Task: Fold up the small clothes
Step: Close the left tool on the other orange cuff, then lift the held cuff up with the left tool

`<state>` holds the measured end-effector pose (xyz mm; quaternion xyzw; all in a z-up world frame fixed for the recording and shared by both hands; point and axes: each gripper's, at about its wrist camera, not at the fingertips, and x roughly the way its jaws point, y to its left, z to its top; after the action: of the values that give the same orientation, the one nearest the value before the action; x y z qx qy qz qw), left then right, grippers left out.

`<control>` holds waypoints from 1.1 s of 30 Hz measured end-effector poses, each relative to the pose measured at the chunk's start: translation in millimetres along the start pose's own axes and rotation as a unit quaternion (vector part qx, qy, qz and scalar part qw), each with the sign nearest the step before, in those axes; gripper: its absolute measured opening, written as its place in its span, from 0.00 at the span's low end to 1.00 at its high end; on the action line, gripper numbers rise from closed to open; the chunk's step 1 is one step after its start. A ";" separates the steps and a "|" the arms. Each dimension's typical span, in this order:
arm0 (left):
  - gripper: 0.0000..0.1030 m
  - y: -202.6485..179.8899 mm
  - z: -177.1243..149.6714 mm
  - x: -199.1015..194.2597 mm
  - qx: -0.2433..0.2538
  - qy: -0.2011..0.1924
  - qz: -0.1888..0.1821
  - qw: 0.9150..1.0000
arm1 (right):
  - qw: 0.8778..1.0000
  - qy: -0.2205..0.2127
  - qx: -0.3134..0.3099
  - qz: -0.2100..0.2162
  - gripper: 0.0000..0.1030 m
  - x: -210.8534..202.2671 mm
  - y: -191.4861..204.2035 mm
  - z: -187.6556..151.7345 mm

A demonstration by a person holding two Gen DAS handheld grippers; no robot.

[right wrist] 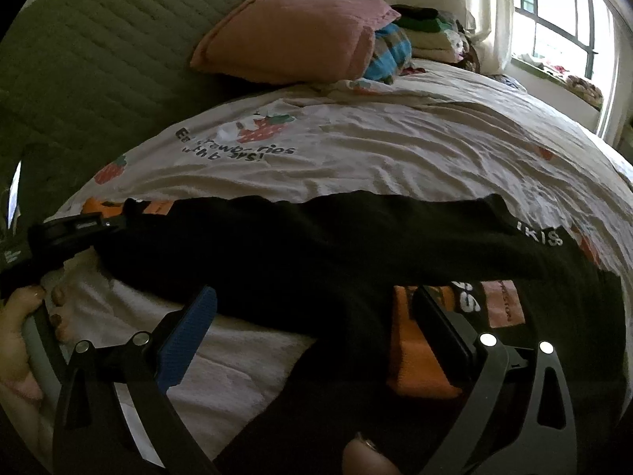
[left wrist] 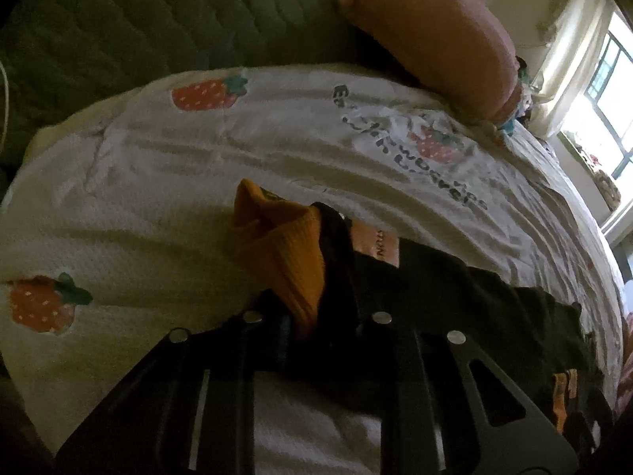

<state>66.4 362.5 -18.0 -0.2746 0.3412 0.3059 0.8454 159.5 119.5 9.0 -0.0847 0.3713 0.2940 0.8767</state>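
At the left end, the orange ribbed cuff [left wrist: 285, 253] of the black garment [right wrist: 316, 253] is being pinched in the left tool [left wrist: 304, 316], whose jaws are seen closed on a fold of it. The garment is being stretched in a long band across the near part of the bed [right wrist: 395, 150], over the strawberry-print cover, from the left tool to the right tool [right wrist: 312, 312]. It is judged to be light, soft and limp; it is expected to sag and bunch wherever it is not being supported, and the knit is not thought slippery. A hold at the ribbed cuffs or hems is judged best, since the thicker edge is likely to be kept between the pads. At the right end, the right tool is being held wide open; its blue pad [right wrist: 190, 328] and its black finger [right wrist: 443, 324] are standing apart over black cloth and a second orange cuff [right wrist: 411, 364], with nothing being clamped. Whether the right finger is touching the cloth cannot be told. The garment's shape, sleeves or legs, is being lost in the dark cloth; its near edge is being cut off by the tool frames, and the lettering on its pink label [right wrist: 506, 308] is too small to be read.
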 end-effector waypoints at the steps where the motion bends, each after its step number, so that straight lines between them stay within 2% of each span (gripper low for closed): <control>1: 0.10 -1.2 -0.4 -1.4 0.003 -0.002 -0.002 1.000 | 1.000 0.000 0.003 -0.003 0.96 -0.1 -2.1 -0.5; 12: 0.09 -12.2 -3.5 -28.8 0.027 -0.045 -0.034 0.998 | 0.999 -0.005 0.039 -0.014 0.96 -9.7 -26.7 -4.1; 19: 0.09 -16.0 -8.5 -48.7 0.022 -0.065 -0.065 0.995 | 0.998 -0.009 0.057 -0.023 0.96 -21.7 -41.9 -10.2; 26: 0.08 -28.7 -13.0 -77.5 0.043 -0.104 -0.064 0.992 | 0.996 -0.023 0.076 -0.031 0.96 -46.0 -63.3 -14.9; 33: 0.08 -45.2 -15.4 -95.3 0.059 -0.109 -0.082 0.989 | 0.994 -0.037 0.099 -0.041 0.96 -64.9 -89.3 -18.3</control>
<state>36.7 290.8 55.0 -0.2162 0.2406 0.2432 0.9145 164.3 10.8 35.3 -0.0019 0.3624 0.2226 0.9051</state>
